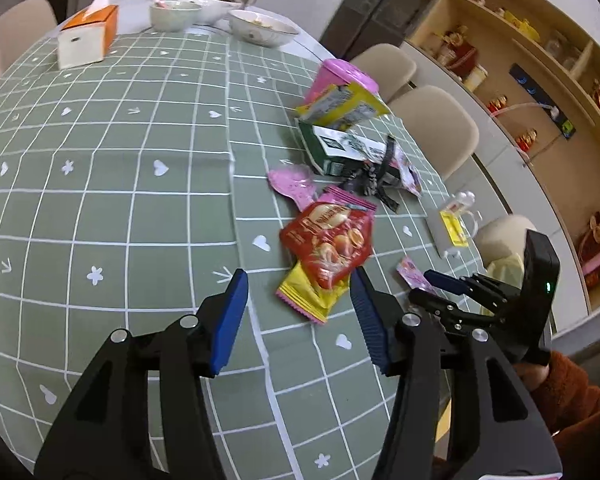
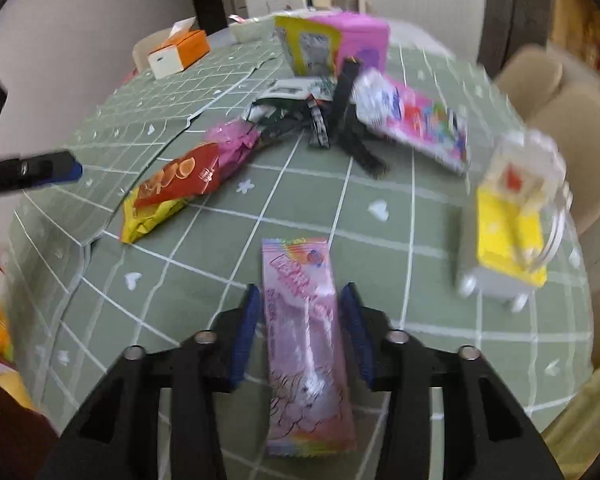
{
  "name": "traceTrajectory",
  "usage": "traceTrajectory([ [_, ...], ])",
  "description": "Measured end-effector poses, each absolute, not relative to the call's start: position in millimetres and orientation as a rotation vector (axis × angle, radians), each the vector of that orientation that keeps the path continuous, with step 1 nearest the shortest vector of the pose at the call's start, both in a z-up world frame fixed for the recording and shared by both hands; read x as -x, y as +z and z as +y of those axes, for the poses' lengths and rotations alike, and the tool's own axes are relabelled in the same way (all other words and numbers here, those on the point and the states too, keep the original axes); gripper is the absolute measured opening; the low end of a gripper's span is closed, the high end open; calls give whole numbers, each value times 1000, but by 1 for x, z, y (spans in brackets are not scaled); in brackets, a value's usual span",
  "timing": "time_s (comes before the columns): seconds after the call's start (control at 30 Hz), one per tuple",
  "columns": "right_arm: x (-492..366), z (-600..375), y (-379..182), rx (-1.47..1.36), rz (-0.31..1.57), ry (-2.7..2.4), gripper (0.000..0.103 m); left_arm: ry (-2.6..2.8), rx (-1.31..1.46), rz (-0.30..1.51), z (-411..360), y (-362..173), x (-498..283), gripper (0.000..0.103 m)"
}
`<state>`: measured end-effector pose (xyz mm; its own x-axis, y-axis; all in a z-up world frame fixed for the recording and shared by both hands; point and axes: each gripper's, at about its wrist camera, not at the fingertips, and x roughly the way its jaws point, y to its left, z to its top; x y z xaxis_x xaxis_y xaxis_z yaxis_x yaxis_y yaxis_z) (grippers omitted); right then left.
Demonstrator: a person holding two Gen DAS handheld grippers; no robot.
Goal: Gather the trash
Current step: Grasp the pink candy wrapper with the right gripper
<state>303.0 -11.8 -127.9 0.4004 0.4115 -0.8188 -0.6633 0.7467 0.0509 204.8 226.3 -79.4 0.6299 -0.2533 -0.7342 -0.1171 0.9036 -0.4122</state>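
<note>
You are standing in the dining area of a home. The desk [image 1: 100,184] in front of you wears a green checked cloth with small white hearts and flowers. At its far end, toward twelve o'clock in the left wrist view, sit used bowls [image 1: 260,28], and a tissue box [image 1: 86,36] stands at eleven o'clock. Beige padded chairs [image 1: 436,128] line the edge at about two o'clock. Behind them, at two to three o'clock, open wooden shelves [image 1: 540,76] hold small ornaments and gift boxes. Snack wrappers [image 1: 328,248] lie scattered across the cloth at the centre.
</note>
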Motion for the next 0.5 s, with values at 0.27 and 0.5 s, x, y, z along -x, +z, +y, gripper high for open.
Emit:
traceTrajectory([
  [0.27,-296,-49,-100,133,845,661,13,-103,325,914,195,-93,-231,55],
  [0.5,-284,-88,-85,2,822,583,13,-55,309,996,183,-116,-278,55],
])
